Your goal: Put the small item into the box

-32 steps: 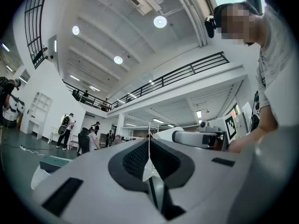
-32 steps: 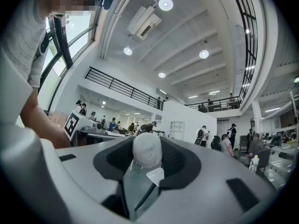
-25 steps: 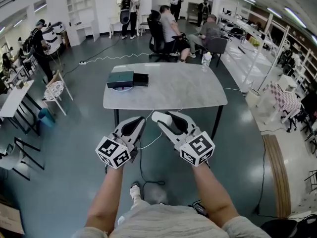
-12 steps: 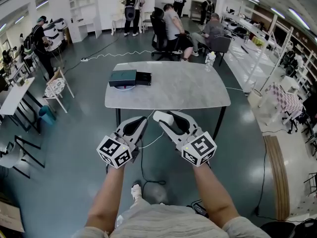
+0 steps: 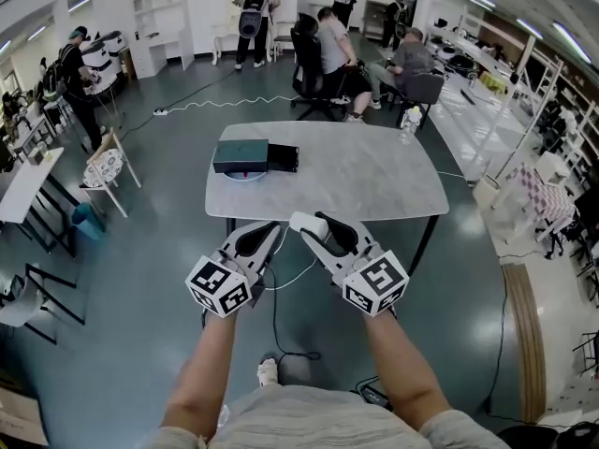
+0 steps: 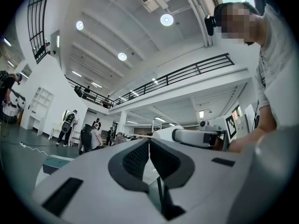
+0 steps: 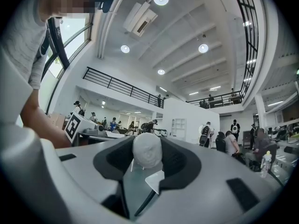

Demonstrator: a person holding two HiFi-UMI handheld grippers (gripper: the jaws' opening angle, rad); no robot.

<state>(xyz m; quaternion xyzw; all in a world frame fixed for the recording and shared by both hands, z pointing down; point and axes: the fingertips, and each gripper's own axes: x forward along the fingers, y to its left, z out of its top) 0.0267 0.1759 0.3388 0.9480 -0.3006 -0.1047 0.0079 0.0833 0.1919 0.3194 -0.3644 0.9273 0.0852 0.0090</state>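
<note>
The left tongs (image 5: 263, 233) are hanging shut with nothing in them, jaws pressed together, in front of the table's (image 5: 374, 174) near edge. Beyond them the dark box (image 5: 241, 154) is sitting on the table's left part, a black section sticking out to its right. The right tongs (image 5: 314, 224) are gripping the small white item (image 7: 147, 149), well apart from the box.

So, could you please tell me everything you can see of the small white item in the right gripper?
The small white item is a rounded, matte lump with a faint texture; its material cannot be told. It stands upright between the dark pads of the right gripper, which press on its sides, and its domed top rises above them. In the head view it sits at the jaw tips, held in the air by the near edge of the table and apparently clear of it.
</note>
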